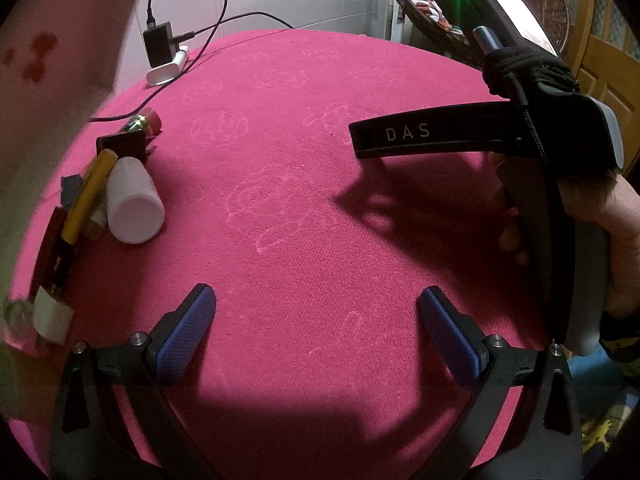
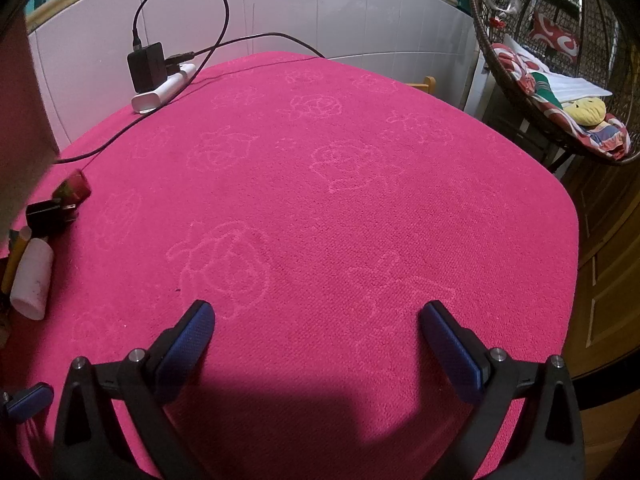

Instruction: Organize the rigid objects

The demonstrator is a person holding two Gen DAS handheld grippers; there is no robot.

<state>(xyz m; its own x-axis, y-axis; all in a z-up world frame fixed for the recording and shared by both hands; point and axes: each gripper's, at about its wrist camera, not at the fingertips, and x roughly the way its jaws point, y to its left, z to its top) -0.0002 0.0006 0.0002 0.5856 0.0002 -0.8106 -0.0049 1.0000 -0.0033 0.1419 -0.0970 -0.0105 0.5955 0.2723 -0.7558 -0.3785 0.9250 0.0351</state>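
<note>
At the left edge of the pink cloth [image 1: 320, 200] lies a pile: a yellow tube [image 1: 90, 196], then a white bottle [image 1: 134, 204] on its side. The bottle looks light, stiff and smooth; I would grip across its body. Left gripper [image 1: 316, 332] and right gripper [image 2: 316, 344] both stand wide open, holding nothing.

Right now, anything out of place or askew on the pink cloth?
Nothing spilled or broken. The small objects lie jumbled at the left edge: a white plastic bottle on its side, a yellow cylinder propped diagonally beside it. Both grippers, left and right, are open and empty.
</note>
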